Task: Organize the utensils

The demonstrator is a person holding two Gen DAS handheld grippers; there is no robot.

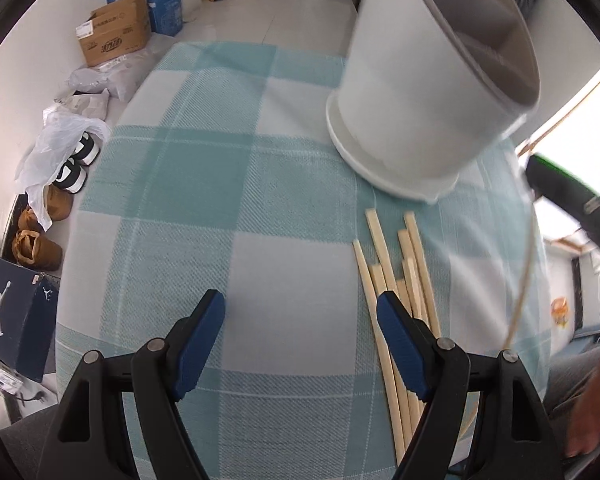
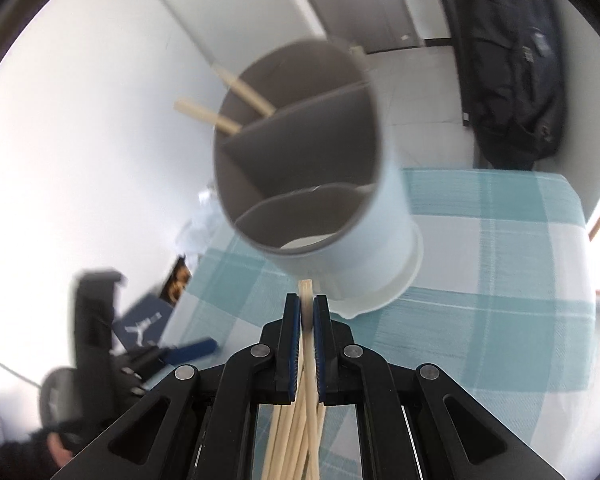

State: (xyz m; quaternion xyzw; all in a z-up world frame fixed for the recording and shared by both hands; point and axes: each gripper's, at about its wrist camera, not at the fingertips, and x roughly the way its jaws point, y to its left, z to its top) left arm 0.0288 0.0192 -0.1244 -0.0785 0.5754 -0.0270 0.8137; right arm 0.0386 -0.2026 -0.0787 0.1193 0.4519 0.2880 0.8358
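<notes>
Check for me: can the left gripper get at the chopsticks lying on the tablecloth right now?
Probably yes. The left gripper is open and empty, and the loose chopsticks lie flat on the tablecloth by its right finger. Nothing covers them; the white holder stands farther back.

The tablecloth (image 1: pixel 228 184) is woven cloth with a visible twill rib, matt, in teal and white checks. The chopsticks (image 1: pixel 384 256) at four o'clock are pale bare wood, unvarnished. The utensil holder (image 1: pixel 412 92) at one o'clock looks like smooth plastic, white outside with a faint sheen, matt grey inside. The left gripper (image 1: pixel 300 320) is black matt plastic with ribbed blue pads and dull metal pins.
</notes>
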